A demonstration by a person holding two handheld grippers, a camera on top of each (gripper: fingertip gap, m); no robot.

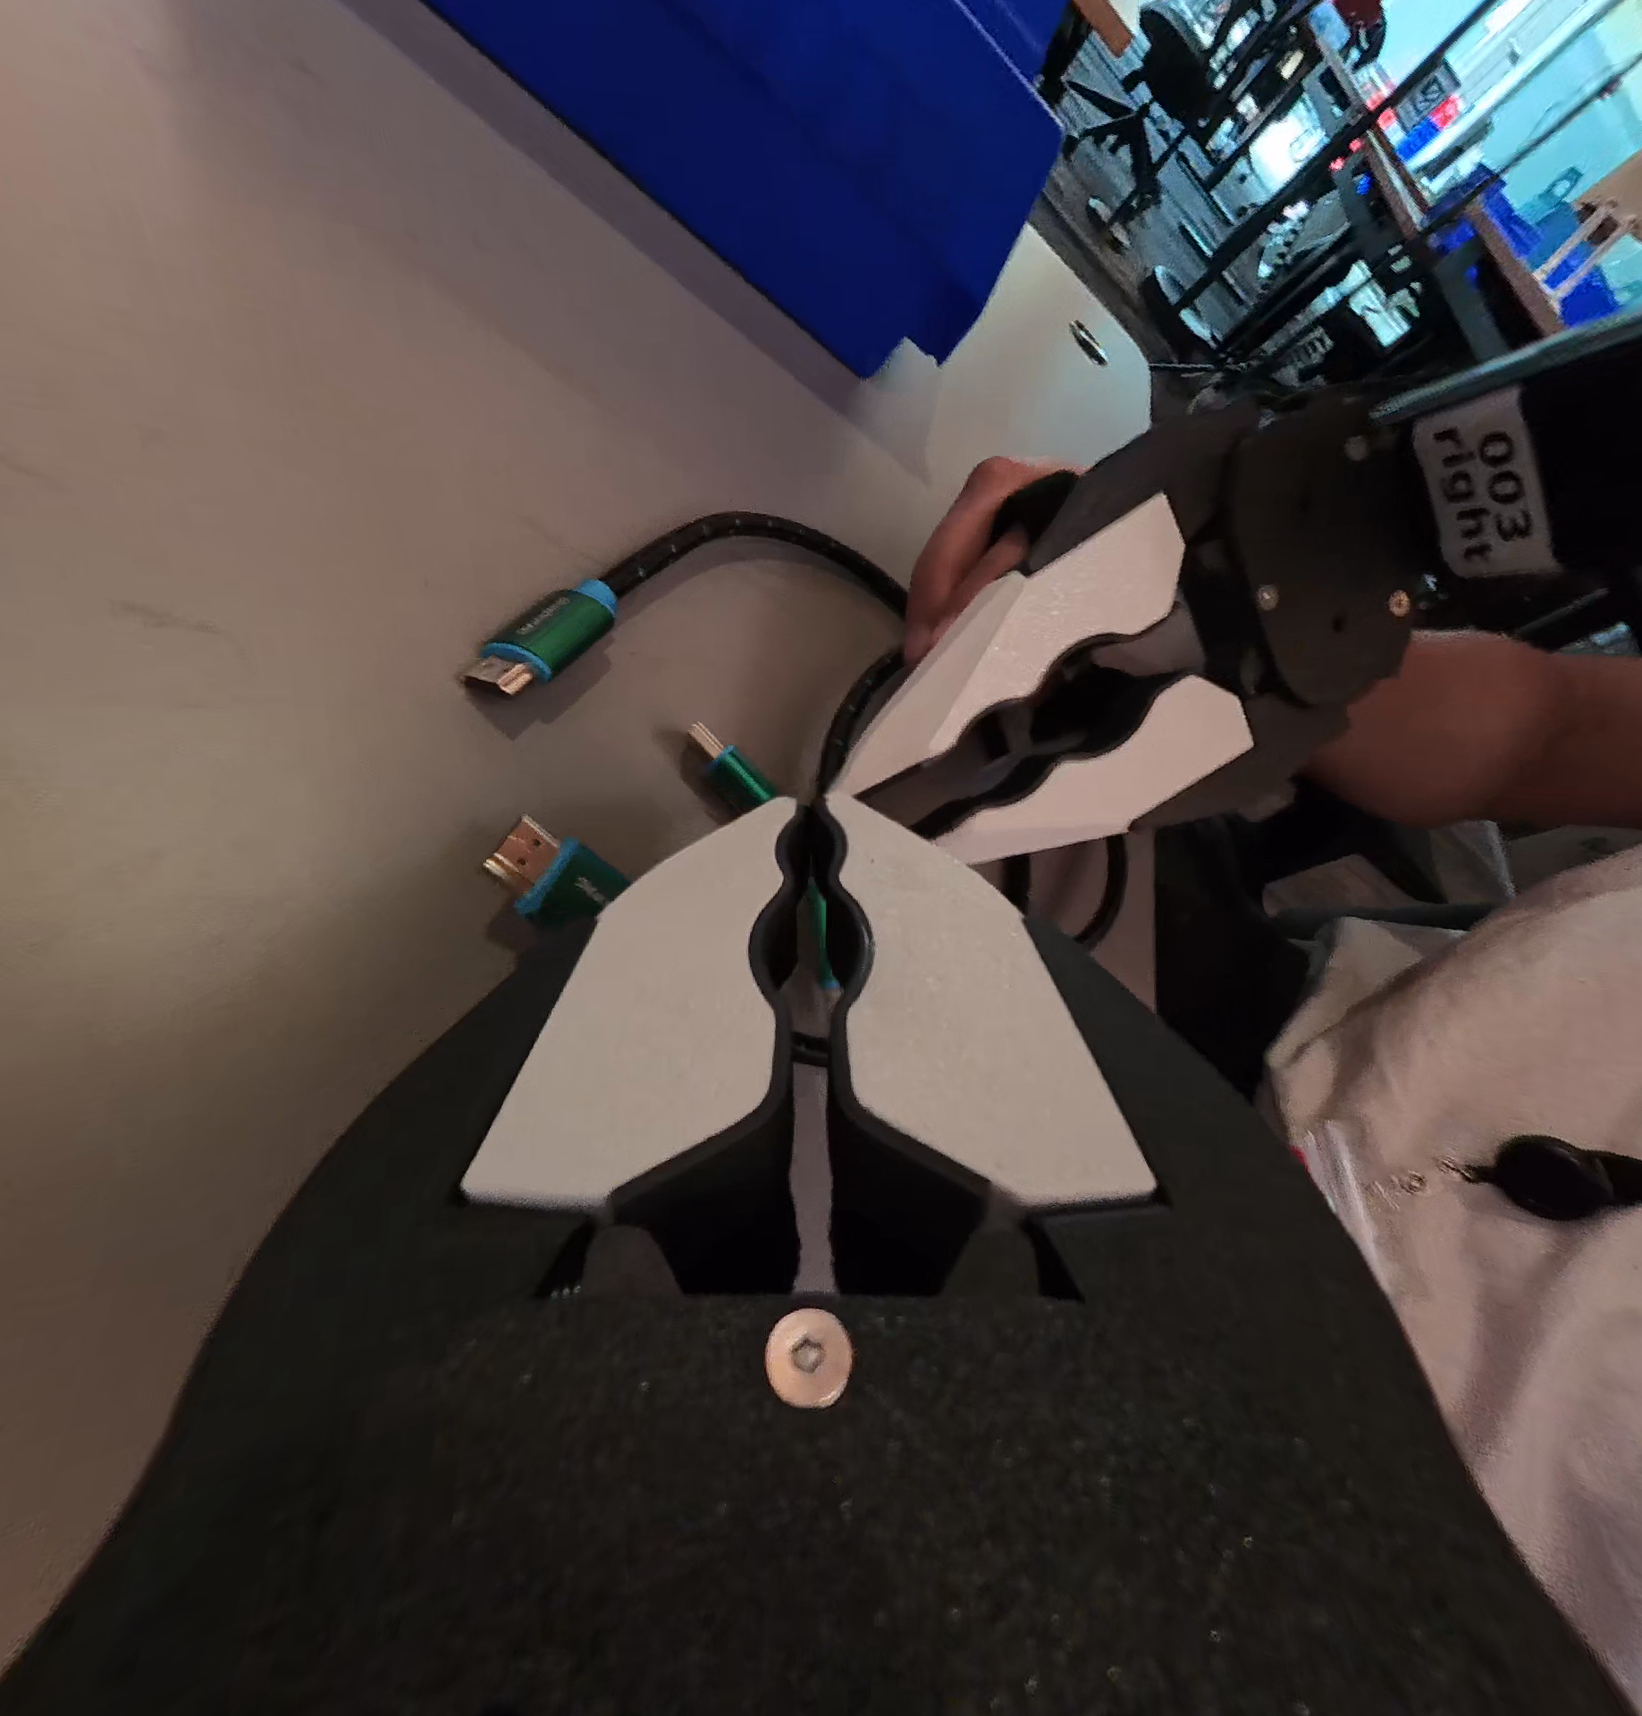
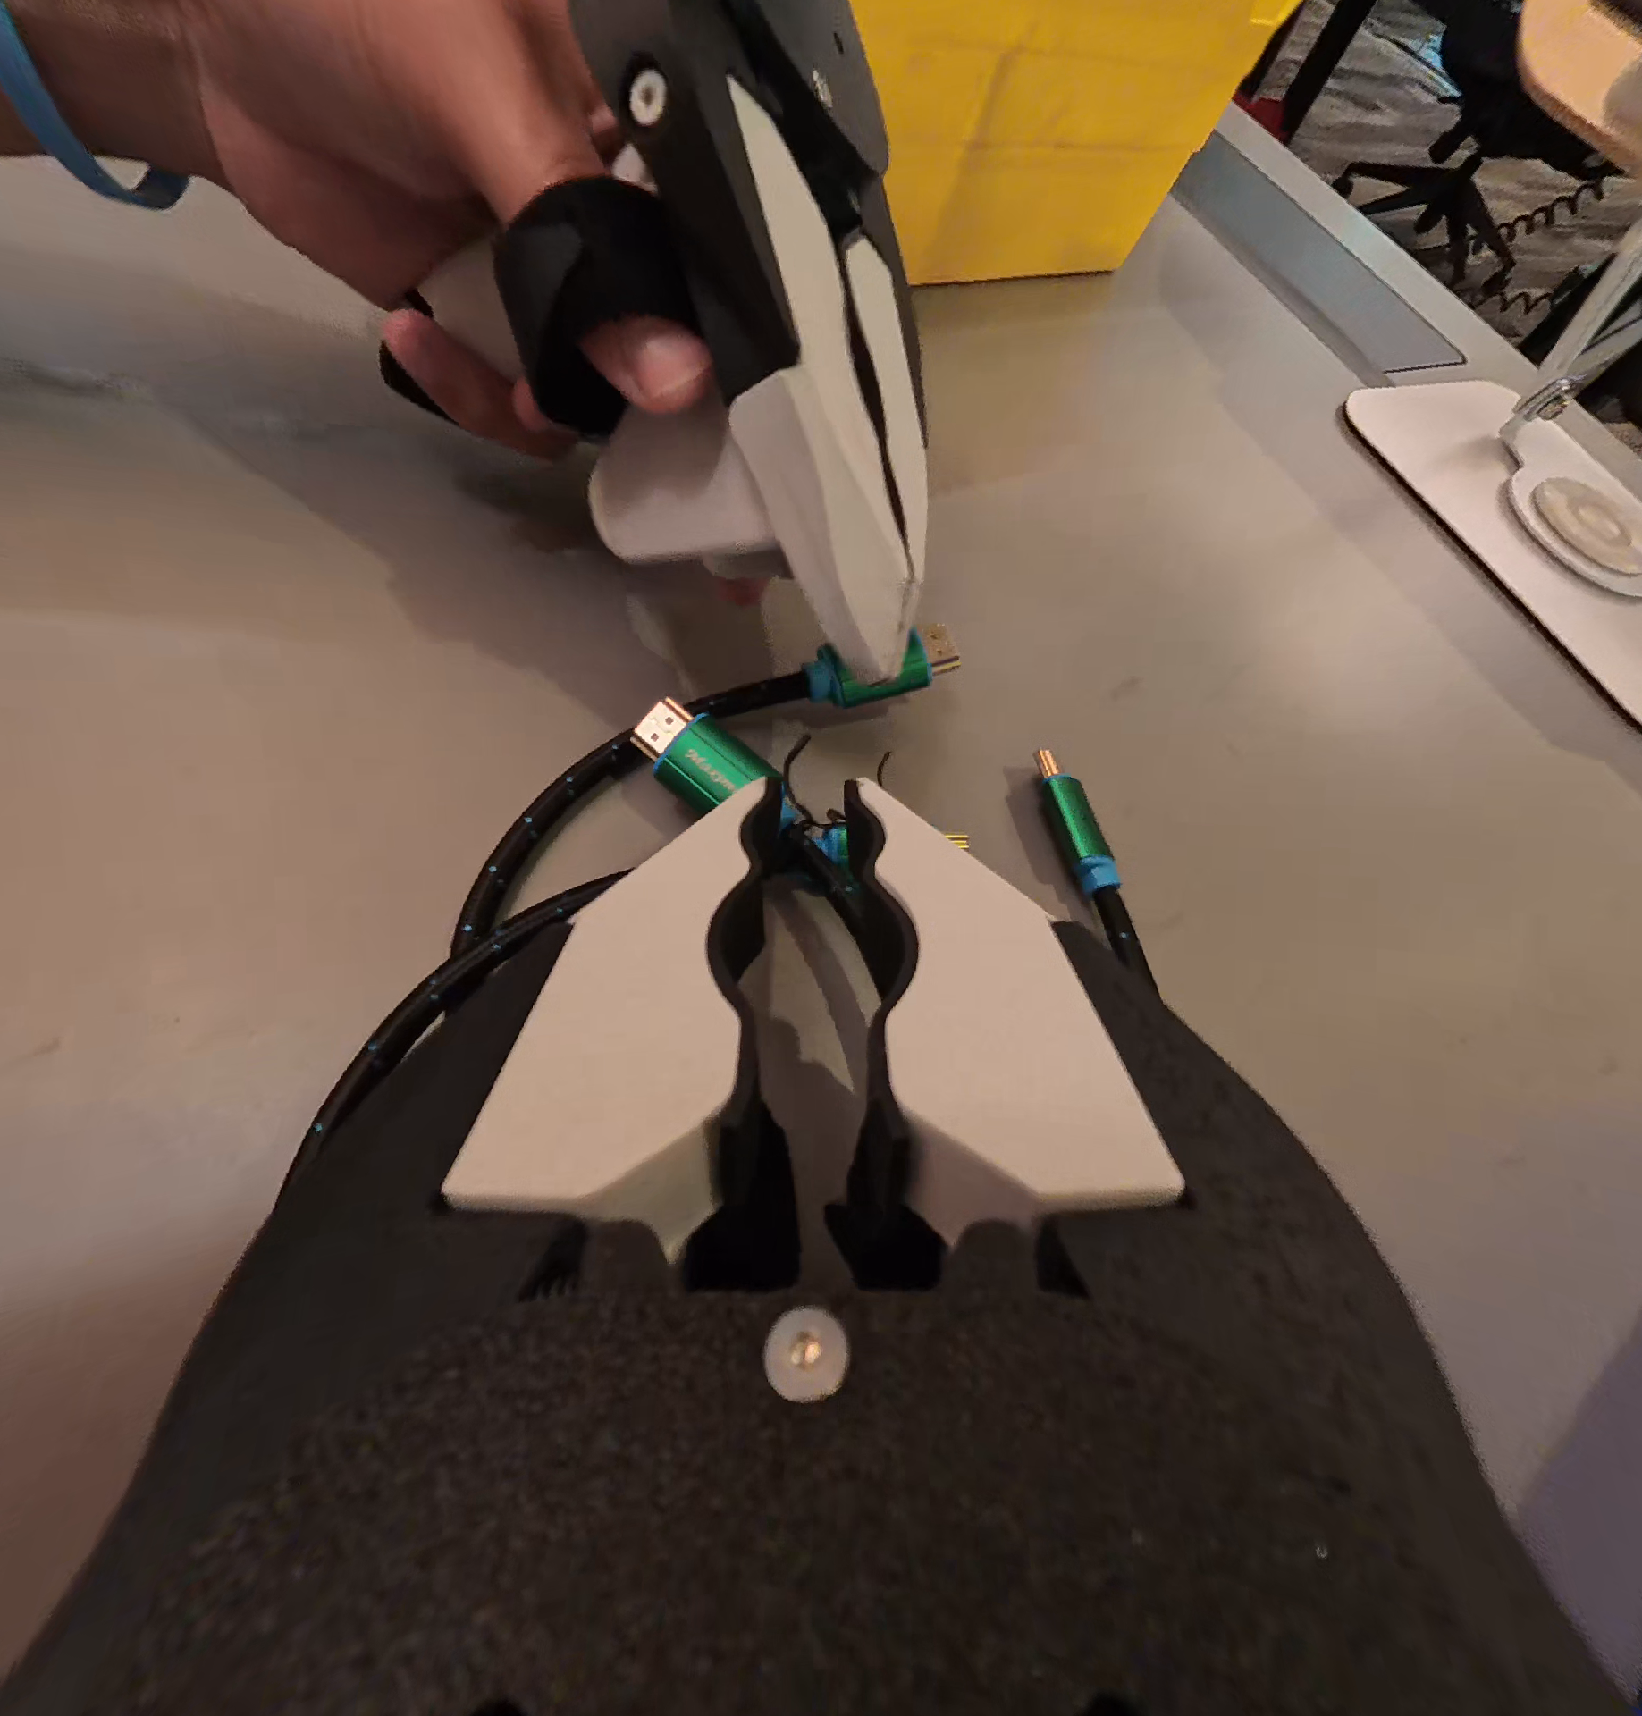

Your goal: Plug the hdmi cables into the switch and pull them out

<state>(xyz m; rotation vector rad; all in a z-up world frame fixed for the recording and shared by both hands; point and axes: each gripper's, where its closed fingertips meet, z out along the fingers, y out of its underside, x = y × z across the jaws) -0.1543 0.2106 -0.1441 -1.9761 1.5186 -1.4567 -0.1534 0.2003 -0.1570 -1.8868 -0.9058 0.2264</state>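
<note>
The left gripper (image 2: pixel 896 664) clamps a green metal HDMI plug (image 2: pixel 877 682) on the grey table (image 2: pixel 241 836). The right gripper (image 2: pixel 812 799) is slightly parted, holding nothing visible.

The HDMI plugs (image 2: pixel 711 763) have glossy green metallic shells and gold tips; cables (image 2: pixel 520 840) look braided. The desk (image 2: pixel 241 743) is matt grey, the tool fingers (image 2: pixel 631 1003) seemingly matt white plastic.

Left gripper (image 2: pixel 891 664) clamped on green HDMI plug (image 2: pixel 877 682) (table (image 2: pixel 1216 650) below)
</note>
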